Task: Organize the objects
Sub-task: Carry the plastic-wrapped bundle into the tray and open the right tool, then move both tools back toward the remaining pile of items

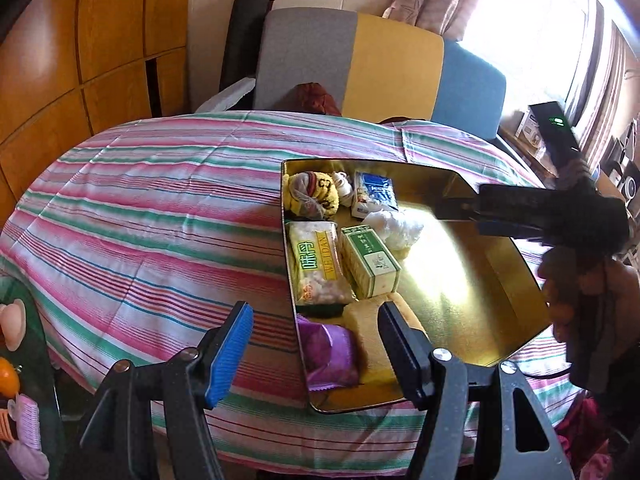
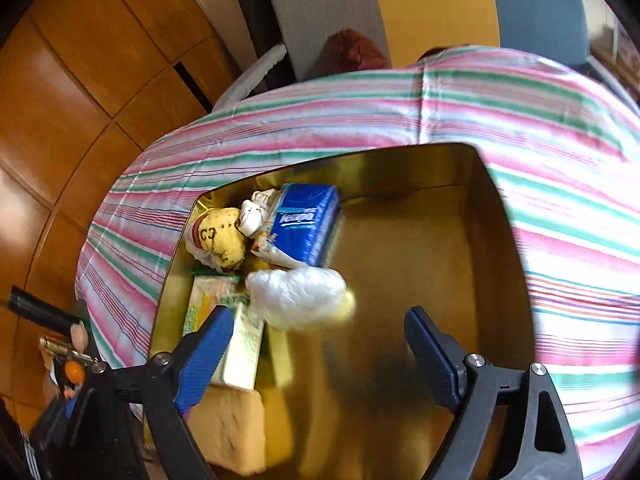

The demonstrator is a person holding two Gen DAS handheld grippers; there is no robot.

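Observation:
A gold tin tray [image 1: 472, 280] sits on the striped tablecloth [image 1: 160, 216]. Along its left side lie a yellow plush in a bag [image 1: 314, 196], a blue tissue pack [image 1: 374, 196], a crumpled white plastic bag [image 1: 394, 226], a green box [image 1: 370, 266], a snack packet [image 1: 318, 268], a purple packet [image 1: 330, 354] and a tan sponge block [image 2: 228, 428]. My left gripper [image 1: 314, 320] hovers open over the tray's near left corner, holding nothing. My right gripper [image 2: 320, 316] stands open above the tray floor. The white plastic bag [image 2: 296, 298] lies just ahead of its pads, untouched.
A chair with a grey, yellow and blue back [image 1: 360, 64] stands behind the table, and wooden panels [image 1: 80, 48] line the left wall. Small pink and orange items [image 1: 16, 380] sit at the lower left. The tray's right half [image 2: 420, 240] is bare metal.

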